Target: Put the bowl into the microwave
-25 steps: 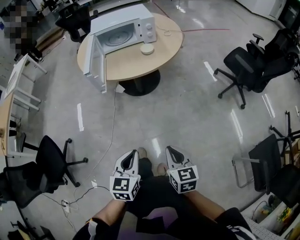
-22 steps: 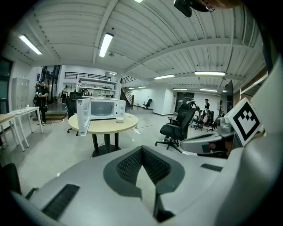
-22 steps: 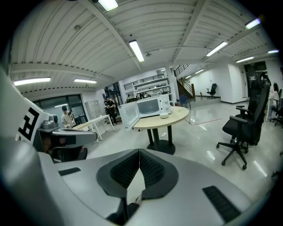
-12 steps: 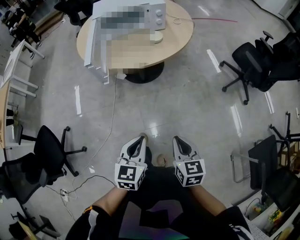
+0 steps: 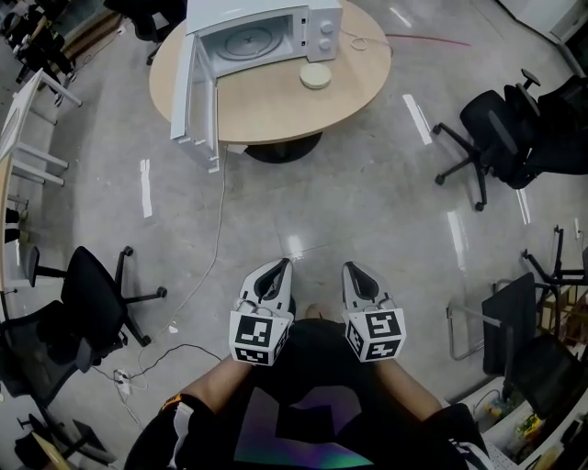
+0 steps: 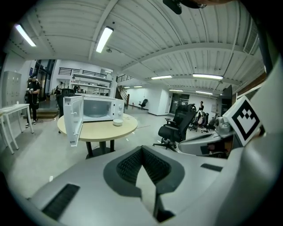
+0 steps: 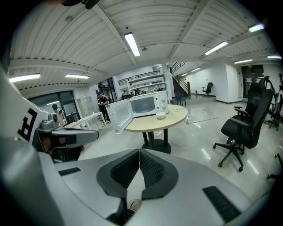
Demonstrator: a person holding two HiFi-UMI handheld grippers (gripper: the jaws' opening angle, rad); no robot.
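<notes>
Both grippers empty, well back from the table.
Left gripper (image 5: 280, 264) and right gripper (image 5: 352, 268) are held side by side low in front of the person. Each has its jaws pressed together at the tips with nothing between them. Bare grey floor (image 5: 367, 211) lies ahead, crossed by a thin cable (image 5: 216, 239). The round table (image 5: 358, 92) is well apart from both. The microwave (image 5: 266, 27) sits at its far edge, with its door (image 5: 197, 101) open over the left edge. The bowl (image 5: 315, 75) stands on the tabletop just in front of the microwave's control-panel end. Black office chairs (image 5: 496, 128) stand at the sides.
</notes>
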